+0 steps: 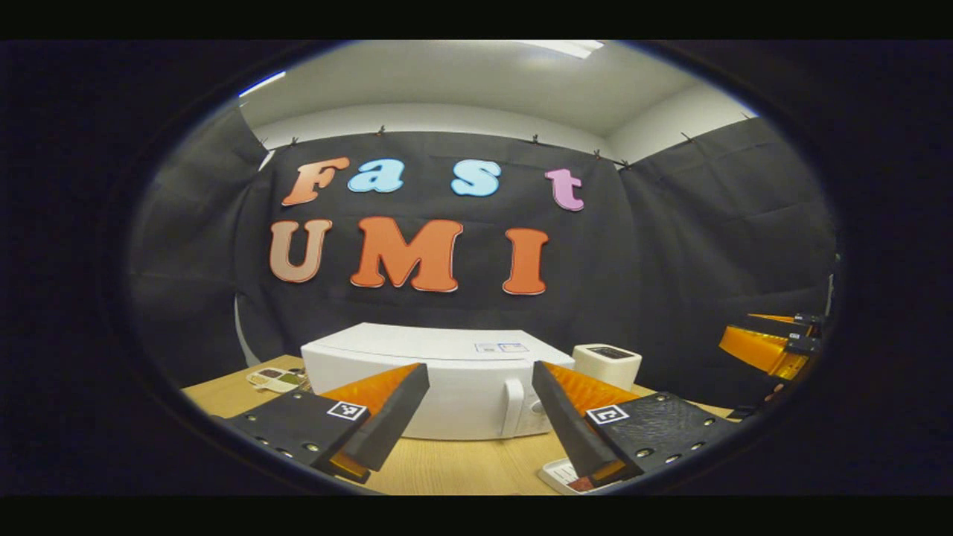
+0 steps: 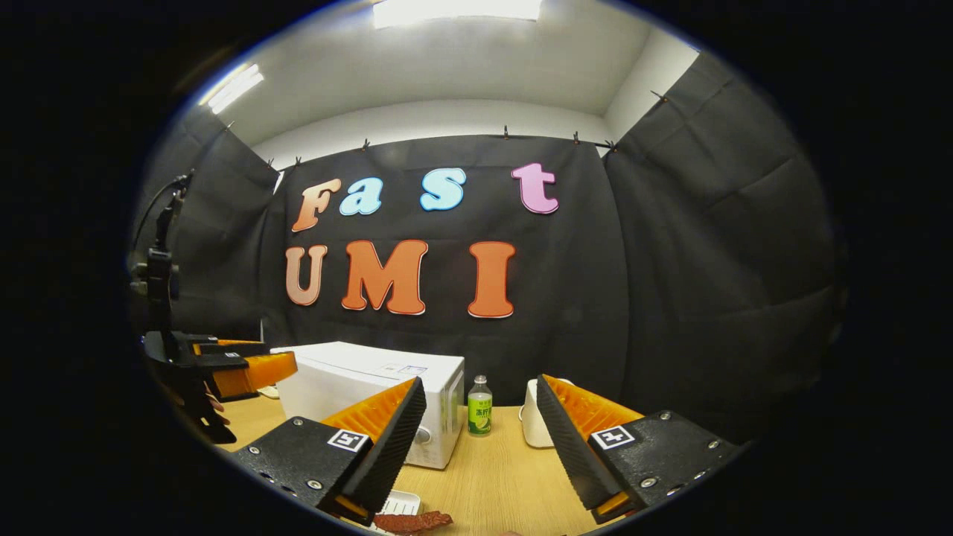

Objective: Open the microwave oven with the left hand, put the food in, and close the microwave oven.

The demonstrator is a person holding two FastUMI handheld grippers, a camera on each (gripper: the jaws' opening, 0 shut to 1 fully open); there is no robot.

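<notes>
The left tongs [image 1: 480, 417] gape wide and empty; the shut microwave oven [image 1: 439, 380] stands ahead between their fingers on the wooden surface [image 1: 447, 465]. The right tongs [image 2: 476, 439] gape empty too, food [image 2: 413, 521] lying below them.

Left gripper view sits low over the light wooden surface [image 1: 461, 465], facing the white box-shaped microwave oven [image 1: 439, 380] head-on, fairly near. Right gripper view looks from further right and further back, seeing the same oven [image 2: 372, 398] at an angle. Both share the oven, the surface and the black cloth back wall [image 1: 610, 283].
</notes>
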